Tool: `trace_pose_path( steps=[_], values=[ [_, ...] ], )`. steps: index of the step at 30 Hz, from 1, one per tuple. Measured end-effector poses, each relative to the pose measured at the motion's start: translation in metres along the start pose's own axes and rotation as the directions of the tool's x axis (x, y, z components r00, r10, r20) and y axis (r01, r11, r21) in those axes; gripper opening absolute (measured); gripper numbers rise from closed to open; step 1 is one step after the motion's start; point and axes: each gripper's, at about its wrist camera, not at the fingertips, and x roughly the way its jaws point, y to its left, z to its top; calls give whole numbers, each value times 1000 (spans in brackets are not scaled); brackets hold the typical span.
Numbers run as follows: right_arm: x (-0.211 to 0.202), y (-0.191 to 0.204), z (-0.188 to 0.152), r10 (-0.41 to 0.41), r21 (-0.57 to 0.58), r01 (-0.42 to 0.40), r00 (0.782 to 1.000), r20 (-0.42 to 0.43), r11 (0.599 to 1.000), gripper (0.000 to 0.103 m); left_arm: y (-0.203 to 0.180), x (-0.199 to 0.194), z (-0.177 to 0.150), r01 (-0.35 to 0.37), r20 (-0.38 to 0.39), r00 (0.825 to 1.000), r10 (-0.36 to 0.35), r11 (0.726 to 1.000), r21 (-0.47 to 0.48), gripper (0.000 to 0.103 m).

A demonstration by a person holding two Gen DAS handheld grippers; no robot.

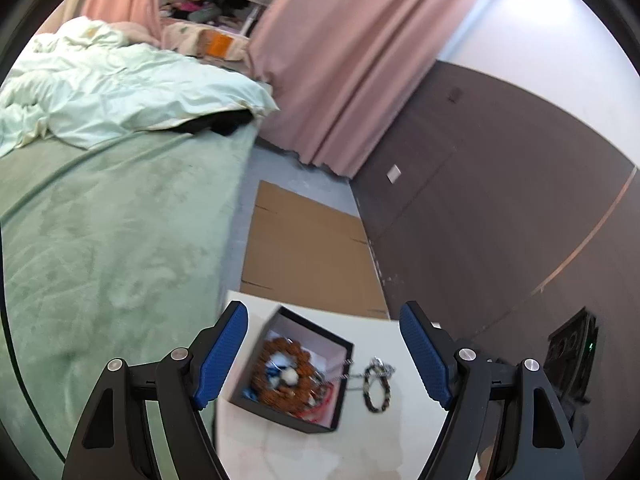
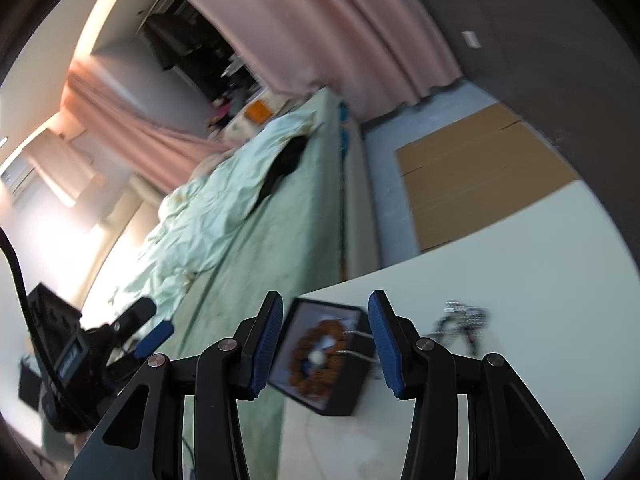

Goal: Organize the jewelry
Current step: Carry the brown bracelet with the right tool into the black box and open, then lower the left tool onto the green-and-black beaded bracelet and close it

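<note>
A black jewelry box (image 1: 340,384) with a white lining sits on a white table (image 1: 380,440). Inside lie an orange-brown bead bracelet (image 1: 280,376) and a white bead. A silver chain (image 1: 348,376) hangs over the box's right wall onto the table. A dark bead bracelet (image 1: 378,392) lies on the table right of the box. My left gripper (image 1: 324,356) is open and empty above the box. In the right wrist view my right gripper (image 2: 326,344) is open and empty above the same box (image 2: 356,392), with loose jewelry (image 2: 464,320) to its right.
A bed with a green blanket (image 1: 112,248) borders the table's left side. Flat cardboard (image 1: 304,252) lies on the floor beyond the table. Pink curtains (image 1: 340,60) and a dark wall panel (image 1: 500,208) stand behind. The left gripper (image 2: 152,336) shows in the right wrist view.
</note>
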Motion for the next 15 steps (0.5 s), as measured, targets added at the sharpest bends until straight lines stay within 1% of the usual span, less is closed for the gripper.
trace_pose_path(
  steps=[6,9,11,13,15],
  values=[
    [-30,-28,-1,-88,17,87,995,52,996,46,-30,11,-22,8,-41,999,-5,998,59,79],
    [-34,-43,-2,-113,36,111,993,37,993,47,-43,18,-31,12,-61,998,-7,996,84,79],
    [-37,-53,-2,-144,50,143,989,23,988,48,-49,26,-38,14,-85,996,-6,995,94,79],
    [-36,-63,-2,-150,68,150,989,-9,986,56,-55,33,-44,21,-103,995,-11,995,96,78],
    [-34,-71,-3,-173,80,175,984,-39,981,58,-62,41,-49,19,-119,993,-5,993,115,75]
  ],
)
